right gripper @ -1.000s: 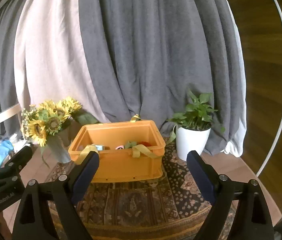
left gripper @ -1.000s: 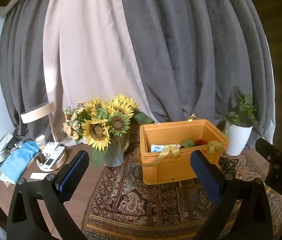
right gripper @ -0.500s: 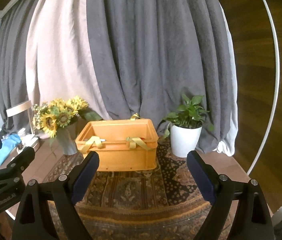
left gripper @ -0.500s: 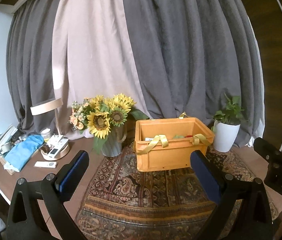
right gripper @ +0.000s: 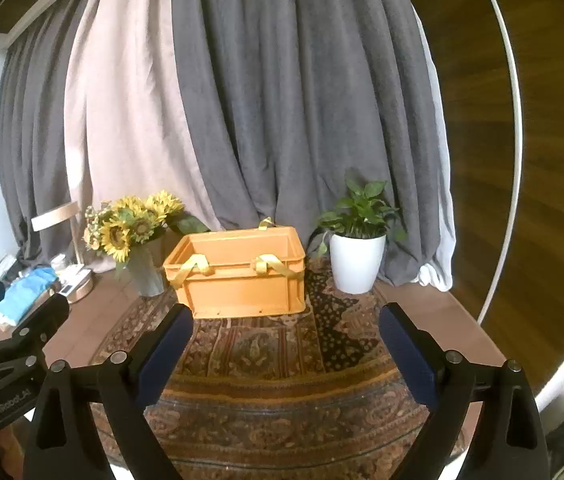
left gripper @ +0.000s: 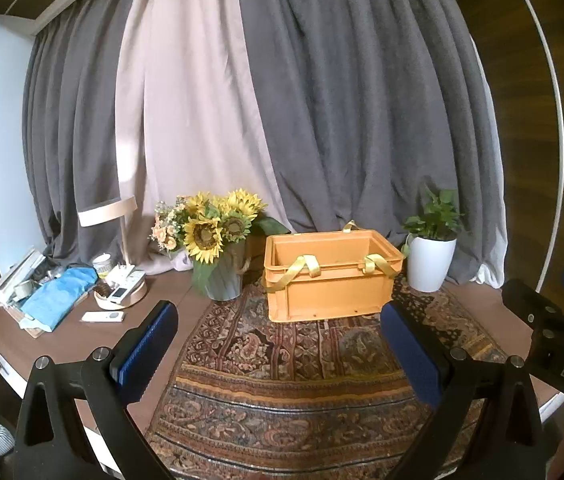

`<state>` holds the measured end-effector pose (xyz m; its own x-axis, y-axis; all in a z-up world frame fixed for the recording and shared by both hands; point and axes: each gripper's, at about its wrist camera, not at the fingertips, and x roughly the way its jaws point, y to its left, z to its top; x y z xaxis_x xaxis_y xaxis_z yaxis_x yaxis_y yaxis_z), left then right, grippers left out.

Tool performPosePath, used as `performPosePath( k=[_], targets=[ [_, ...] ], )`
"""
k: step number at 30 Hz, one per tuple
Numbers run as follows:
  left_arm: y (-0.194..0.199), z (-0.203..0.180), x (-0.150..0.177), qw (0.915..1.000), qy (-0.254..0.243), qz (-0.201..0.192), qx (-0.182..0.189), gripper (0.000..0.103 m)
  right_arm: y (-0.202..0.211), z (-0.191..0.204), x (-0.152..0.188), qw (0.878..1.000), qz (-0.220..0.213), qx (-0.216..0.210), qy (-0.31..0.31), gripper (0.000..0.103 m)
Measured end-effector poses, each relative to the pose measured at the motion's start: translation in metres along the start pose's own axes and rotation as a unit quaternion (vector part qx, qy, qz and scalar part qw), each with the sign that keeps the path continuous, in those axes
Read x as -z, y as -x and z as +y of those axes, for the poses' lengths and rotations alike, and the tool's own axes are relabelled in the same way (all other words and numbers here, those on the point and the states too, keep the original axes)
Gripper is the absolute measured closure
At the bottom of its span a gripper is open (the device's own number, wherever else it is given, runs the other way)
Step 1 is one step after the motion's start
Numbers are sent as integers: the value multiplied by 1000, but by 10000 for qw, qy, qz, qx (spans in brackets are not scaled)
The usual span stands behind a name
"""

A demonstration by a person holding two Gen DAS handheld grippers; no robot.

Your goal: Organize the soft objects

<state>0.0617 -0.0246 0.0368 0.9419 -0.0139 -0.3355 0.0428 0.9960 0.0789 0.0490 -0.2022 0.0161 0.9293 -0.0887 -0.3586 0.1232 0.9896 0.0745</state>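
Note:
An orange crate (left gripper: 330, 280) with yellow ribbon handles (left gripper: 302, 270) stands on a patterned rug (left gripper: 302, 380); from this low angle its contents are hidden. My left gripper (left gripper: 277, 316) hovers well short of the crate, open, with nothing between its blue pads (left gripper: 145, 348). In the right wrist view the crate (right gripper: 241, 280) sits straight ahead, and my right gripper (right gripper: 286, 316) is open, its jaws opening wider with nothing between them. Each gripper shows at the edge of the other's view.
A vase of sunflowers (left gripper: 217, 236) stands left of the crate and a potted plant in a white pot (left gripper: 430, 256) right of it. A blue cloth (left gripper: 57, 296), a remote (left gripper: 103, 317) and a lamp (left gripper: 109, 212) crowd the left. Grey and beige curtains (left gripper: 282, 100) hang behind.
Both grippers have drawn back from the crate, which now looks smaller and farther off. The things seen inside it a second ago have dropped out of sight below its rim.

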Motion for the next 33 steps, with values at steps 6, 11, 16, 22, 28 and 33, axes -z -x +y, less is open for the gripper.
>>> performPosePath(
  k=[6,11,16,22,28,33],
  targets=[
    [21,0,5,10000,29,-57,26,0,23,-3,9,10000,-44,-17,-36,8],
    [36,-3,9,9999,37,-95,41,0,36,-5,14,10000,-45,-54,-48,8],
    [50,-5,14,9999,4,-131,53,0,49,-8,19,9999,-42,-58,-74,8],
    [62,-5,16,9998,-9,-170,63,0,59,-9,22,9999,-56,-74,-63,8],
    [68,-6,15,9998,2,-194,57,0,66,-8,23,9999,-72,-82,-58,8],
    [74,-5,13,9997,-6,-254,8,0,71,-7,23,9999,-97,-91,-47,8]
  ],
)
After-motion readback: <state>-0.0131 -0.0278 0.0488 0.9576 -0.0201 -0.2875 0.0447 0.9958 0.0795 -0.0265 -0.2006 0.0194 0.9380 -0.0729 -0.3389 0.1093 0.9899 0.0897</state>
